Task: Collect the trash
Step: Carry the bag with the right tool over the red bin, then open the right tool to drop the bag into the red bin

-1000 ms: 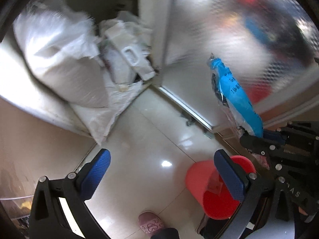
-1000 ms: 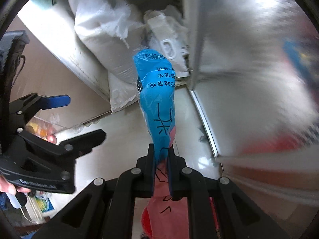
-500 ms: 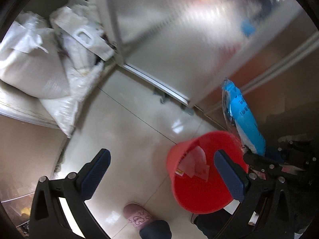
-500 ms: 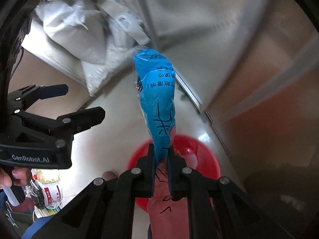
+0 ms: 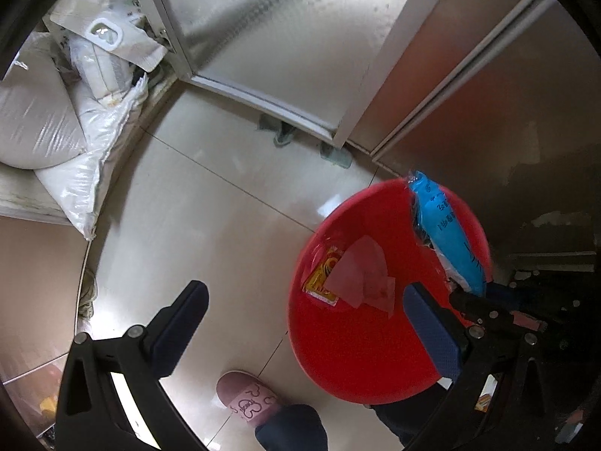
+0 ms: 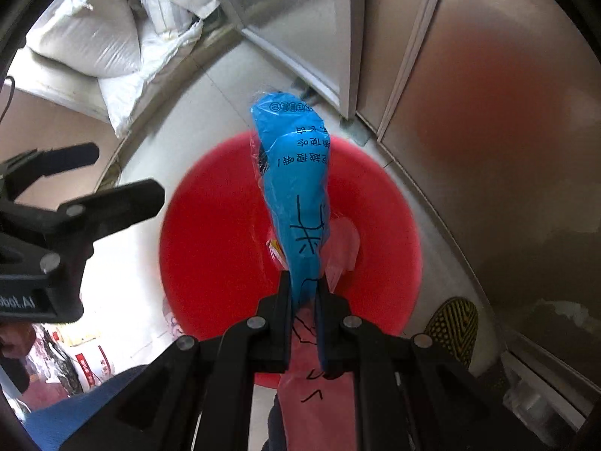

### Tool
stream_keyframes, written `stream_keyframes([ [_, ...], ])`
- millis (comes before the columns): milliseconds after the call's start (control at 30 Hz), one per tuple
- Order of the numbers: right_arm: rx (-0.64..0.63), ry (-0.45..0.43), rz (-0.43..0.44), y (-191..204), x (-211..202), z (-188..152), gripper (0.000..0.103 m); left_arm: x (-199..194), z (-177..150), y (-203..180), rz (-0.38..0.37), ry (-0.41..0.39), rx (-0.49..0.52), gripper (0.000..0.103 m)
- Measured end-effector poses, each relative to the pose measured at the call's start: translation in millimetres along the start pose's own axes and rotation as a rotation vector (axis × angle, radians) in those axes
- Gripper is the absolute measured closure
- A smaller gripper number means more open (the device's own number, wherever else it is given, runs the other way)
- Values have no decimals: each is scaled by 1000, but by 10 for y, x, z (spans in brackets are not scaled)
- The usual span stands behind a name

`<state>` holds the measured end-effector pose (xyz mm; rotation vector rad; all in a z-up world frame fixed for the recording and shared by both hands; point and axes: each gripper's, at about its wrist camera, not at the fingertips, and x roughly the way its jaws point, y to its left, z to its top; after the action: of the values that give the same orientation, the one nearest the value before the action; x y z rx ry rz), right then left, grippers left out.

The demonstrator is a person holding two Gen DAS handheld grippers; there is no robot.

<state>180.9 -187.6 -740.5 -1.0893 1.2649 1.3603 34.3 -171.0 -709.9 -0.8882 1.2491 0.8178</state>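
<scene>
Both grippers have dropped closer to the floor, and the red bucket (image 6: pixel 225 225) now fills far more of each view. The right gripper (image 6: pixel 304 300) stays pinched on the blue wrapper (image 6: pixel 296 188), which now hangs right over the bucket's mouth. The left gripper (image 5: pixel 304 323) remains spread wide, empty.

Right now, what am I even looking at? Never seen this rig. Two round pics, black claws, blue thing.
No robot: a person carries a handheld two-finger gripper in each hand, each with a fisheye camera looking along its fingers toward the floor. The right-hand view shows the right gripper shut on a blue wrapper, hanging over a red bucket. The left-hand view shows the left gripper open and empty beside that bucket, which holds paper scraps. White sacks and a pink slipper are on the tile floor.
</scene>
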Motion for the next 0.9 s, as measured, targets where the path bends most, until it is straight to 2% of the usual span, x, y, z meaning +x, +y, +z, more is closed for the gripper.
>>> stream_keyframes([
  [200,36,49,-4,-69,184,9,94,102,-55,-54,1,14,5,0],
  [367,28,56,-15,-39,149,-37,91,25,-51,-105,4,4,19,0],
  [433,26,50,-24,-21,97,-36,84,-46,-51,-110,0,2,19,0],
  [467,32,43,-23,-23,61,-34,70,-86,-42,-101,-8,3,15,0],
  [500,38,34,-22,-19,60,-42,53,-128,-35,-92,-16,3,11,0],
  [533,41,23,-21,-12,16,-45,47,-175,-27,-79,-18,2,10,0],
  [733,20,-34,-23,156,-424,-10,40,-665,49,-33,-25,-22,27,0],
  [800,-1,-70,-30,235,-679,22,34,-908,81,3,-21,-40,33,0],
  [900,-31,-128,-35,398,-1131,135,32,-1365,181,91,-9,-68,42,0],
])
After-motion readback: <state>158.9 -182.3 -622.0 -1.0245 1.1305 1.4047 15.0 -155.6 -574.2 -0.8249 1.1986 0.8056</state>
